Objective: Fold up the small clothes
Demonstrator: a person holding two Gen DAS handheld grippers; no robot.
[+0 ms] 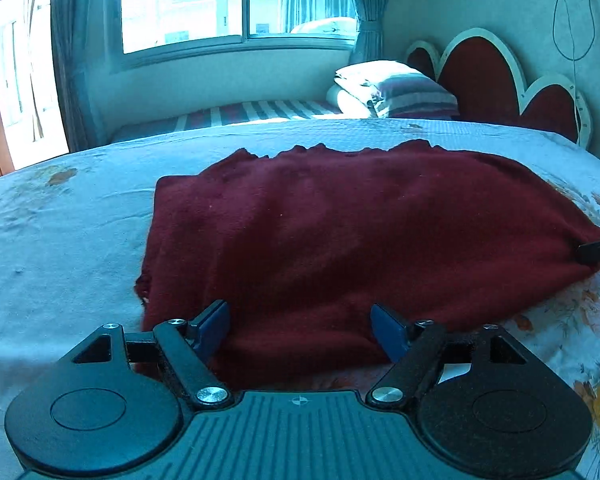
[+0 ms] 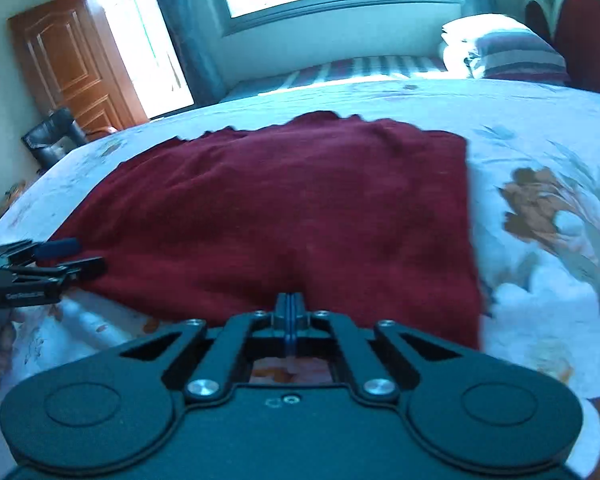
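Left gripper [image 1: 300,330] jaws spread wide over near edge of dark red garment [image 1: 340,232] lying flat on floral bedsheet [image 1: 60,240], blue pads [image 1: 216,326] either side of the hem, right gripper [image 1: 598,250] tip at the cloth's far-right corner, striped pillow [image 1: 412,94] beyond.

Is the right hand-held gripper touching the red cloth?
Touching. In the right wrist view, the right hand-held gripper has its jaws closed together on the near edge of the red cloth, which puckers upward where they pinch it.
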